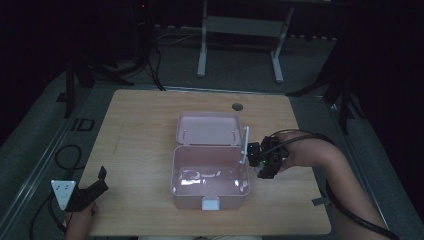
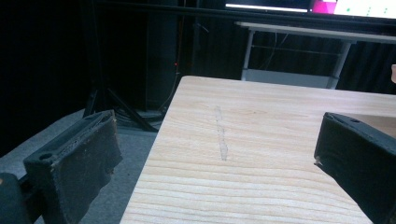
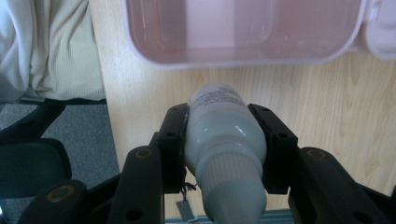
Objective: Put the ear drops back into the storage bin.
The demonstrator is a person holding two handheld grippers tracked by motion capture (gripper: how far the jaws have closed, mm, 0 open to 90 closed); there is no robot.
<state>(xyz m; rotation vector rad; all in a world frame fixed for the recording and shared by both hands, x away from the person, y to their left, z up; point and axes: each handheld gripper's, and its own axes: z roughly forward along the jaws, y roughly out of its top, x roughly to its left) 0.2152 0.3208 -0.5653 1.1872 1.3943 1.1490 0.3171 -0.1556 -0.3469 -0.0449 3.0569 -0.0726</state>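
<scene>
dark all round, this room, with just the pale wooden table (image 1: pixel 140 125) catching light; behind it stand the white legs of another table frame (image 1: pixel 240 45) and some black stands and cables on the grey floor.

near the middle of the table sits a pink plastic box (image 1: pixel 210 177), lid (image 1: pixel 209 129) thrown back flat on the far side, a white latch at its near wall. the inside looks glossy, and i can't make out anything lying in it.

just to the right of the box, the person's right hand (image 1: pixel 300 152) holds the right gripper (image 1: pixel 260 157) close against the box's right rim. a slim white bottle (image 1: pixel 244 145) sticks up from it in the high view, beside the box's far right corner. from the right gripper view the jaws are pinching that bottle (image 3: pixel 224 140) round its body, one pad on each side, with the box's rim (image 3: pixel 243 58) just beyond it and light wood underneath. whether the bottle touches the box i can't tell.

the left gripper (image 1: pixel 95 190) is well apart from all this, down at the near left corner of the table with its grey plate (image 1: pixel 63 192) showing. its jaws stand spread wide with nothing between them, bare table (image 2: pixel 261 154) ahead and a faint scuff mark (image 2: pixel 222 140) in the wood.
</scene>
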